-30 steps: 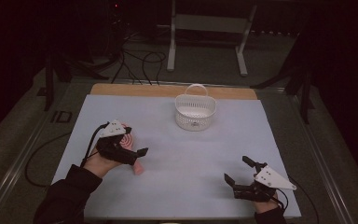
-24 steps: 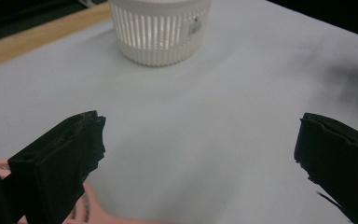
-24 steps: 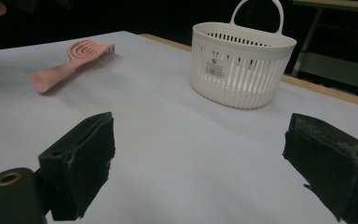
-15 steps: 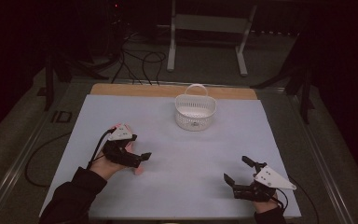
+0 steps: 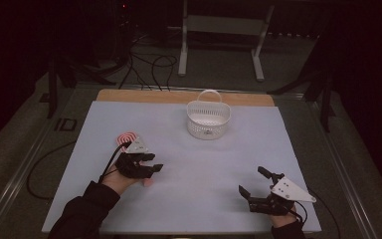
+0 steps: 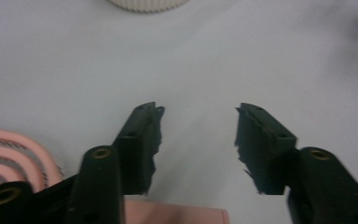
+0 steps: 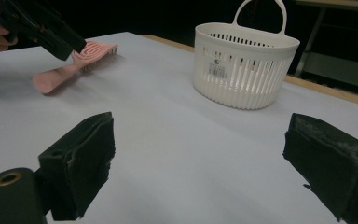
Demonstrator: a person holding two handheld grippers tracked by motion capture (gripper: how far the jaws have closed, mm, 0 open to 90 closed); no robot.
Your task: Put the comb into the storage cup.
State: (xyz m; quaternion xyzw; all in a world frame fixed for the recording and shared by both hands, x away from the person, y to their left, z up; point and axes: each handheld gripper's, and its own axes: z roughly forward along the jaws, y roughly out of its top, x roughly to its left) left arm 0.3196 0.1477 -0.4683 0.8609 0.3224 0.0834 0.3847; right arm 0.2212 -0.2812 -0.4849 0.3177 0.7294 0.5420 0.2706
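Note:
A pink hairbrush (image 5: 128, 137) lies flat on the pale table sheet, its handle end (image 5: 148, 182) pointing toward the near edge. My left gripper (image 5: 154, 162) hovers low over the handle. Its jaws have just been closing and still stand apart. In the left gripper view the gripper (image 6: 198, 112) has only bare sheet between its tips; the pink handle (image 6: 177, 215) passes under the jaws' base and the brush head (image 6: 9, 149) is at the left. My right gripper (image 5: 251, 180) rests near the front right, open and empty (image 7: 200, 140).
A white slatted basket (image 5: 208, 119) with a hoop handle stands at the back centre of the sheet (image 5: 219, 159); it is also in the right gripper view (image 7: 244, 65). A wooden strip (image 5: 179, 95) edges the far side. Cables and a metal stand lie beyond the table.
My left gripper has sunk and drawn back toward the person, uncovering the brush head, and its jaws have narrowed. The right gripper has stayed still.

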